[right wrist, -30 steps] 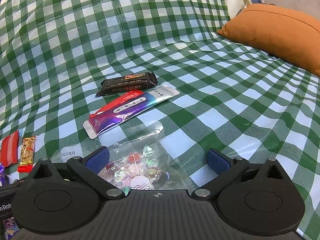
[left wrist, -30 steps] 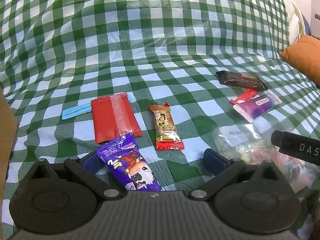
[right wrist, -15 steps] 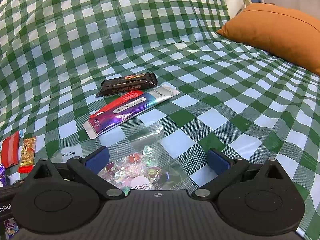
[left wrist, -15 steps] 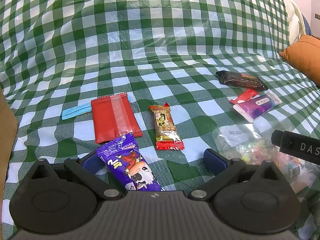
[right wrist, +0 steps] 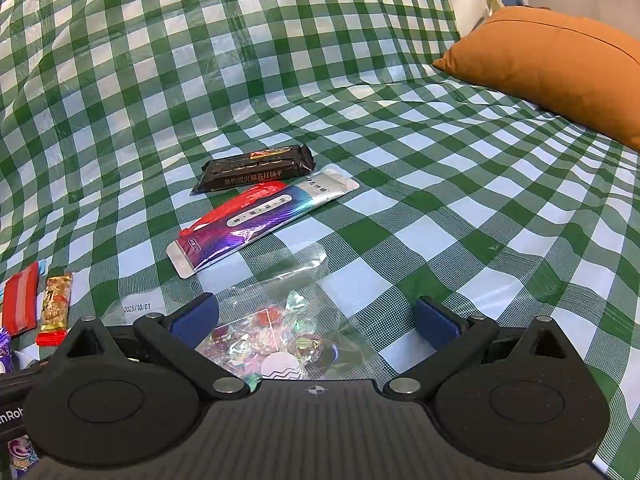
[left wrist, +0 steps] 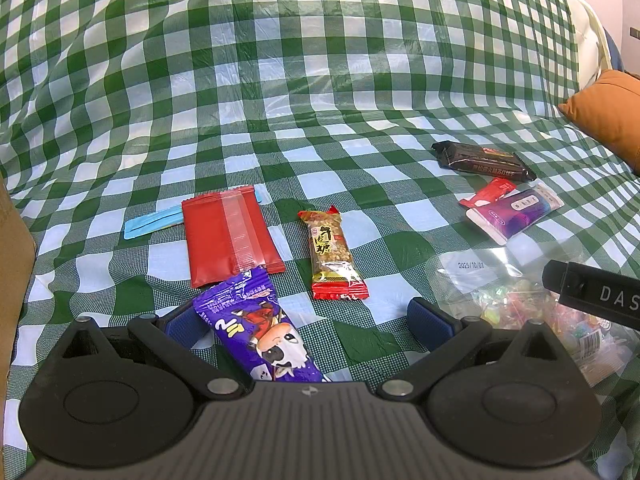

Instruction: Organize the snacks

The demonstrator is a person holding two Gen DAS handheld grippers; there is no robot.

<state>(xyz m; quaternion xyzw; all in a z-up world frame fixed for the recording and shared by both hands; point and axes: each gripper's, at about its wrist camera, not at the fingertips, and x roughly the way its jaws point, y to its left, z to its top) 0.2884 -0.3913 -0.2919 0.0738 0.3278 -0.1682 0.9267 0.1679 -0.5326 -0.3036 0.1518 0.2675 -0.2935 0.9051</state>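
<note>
1. Currently the left gripper [left wrist: 306, 318] is wide open; the purple milk-candy wrapper [left wrist: 256, 322] lies between its fingers, nearer the 9 o'clock pad.
2. Right gripper [right wrist: 316, 320] is open too, over the clear bag of wrapped candies [right wrist: 280, 336].
3. Risk: the glossy film may slip, or the checked plastic cloth [left wrist: 320, 80] may be pinched together with it.

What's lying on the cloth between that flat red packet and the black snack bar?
In the left wrist view, a peanut bar in a red-ended wrapper lies between the flat red packet and the black snack bar; otherwise only checked cloth.
</note>
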